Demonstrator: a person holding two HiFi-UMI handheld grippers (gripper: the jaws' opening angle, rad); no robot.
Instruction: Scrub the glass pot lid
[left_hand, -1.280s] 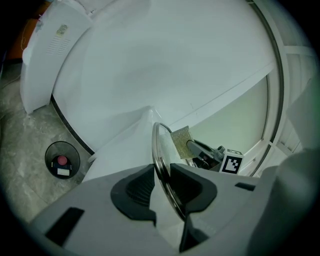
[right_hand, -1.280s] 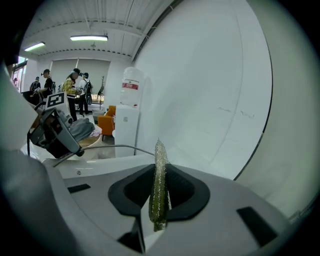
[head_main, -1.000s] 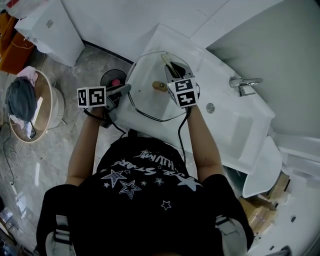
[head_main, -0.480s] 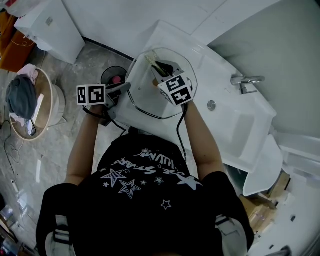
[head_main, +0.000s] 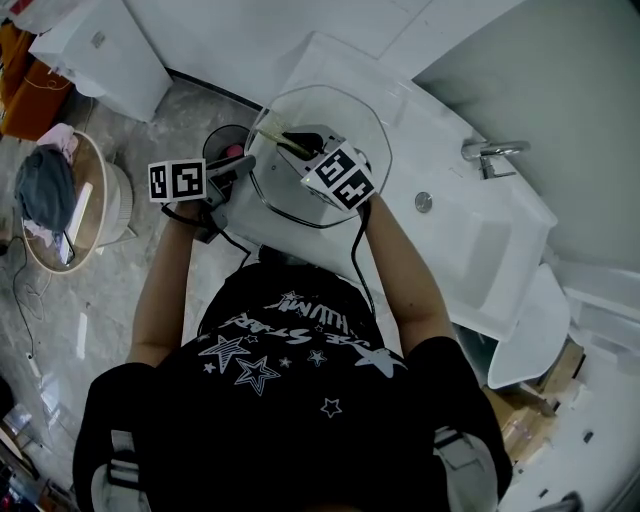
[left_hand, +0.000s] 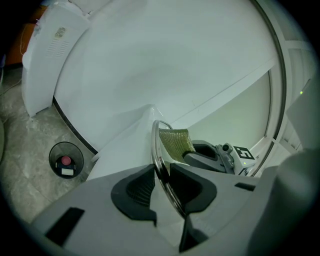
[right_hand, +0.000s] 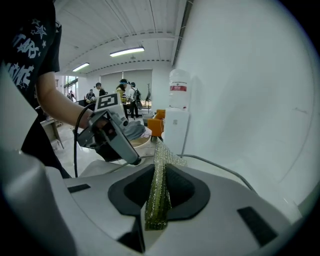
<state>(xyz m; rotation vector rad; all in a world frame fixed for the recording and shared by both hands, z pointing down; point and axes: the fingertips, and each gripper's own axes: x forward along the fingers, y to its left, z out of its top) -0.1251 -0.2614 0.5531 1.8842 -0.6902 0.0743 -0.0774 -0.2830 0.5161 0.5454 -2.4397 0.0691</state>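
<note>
The round glass pot lid (head_main: 290, 198) with its metal rim (left_hand: 156, 145) is held over a white basin. My left gripper (head_main: 245, 166) is shut on the lid's left edge, and the rim passes between its pads (left_hand: 161, 172). My right gripper (head_main: 296, 143) reaches over the lid from the right and is shut on a yellow-green mesh scrub pad (right_hand: 161, 165). The pad (head_main: 272, 137) lies against the glass near the lid's far left side and shows through it as a green patch (left_hand: 176, 141). The right gripper hides the lid's knob.
The white basin (head_main: 470, 250) has a chrome tap (head_main: 490, 152) at the right. On the floor at the left are a small black bin (head_main: 226, 146), a round basket of clothes (head_main: 60, 200) and a white cabinet (head_main: 95, 55). People stand far off (right_hand: 125, 92).
My right gripper has swept the scrub pad across the lid to the left and away from me. The left gripper keeps its hold on the rim and has barely shifted.
</note>
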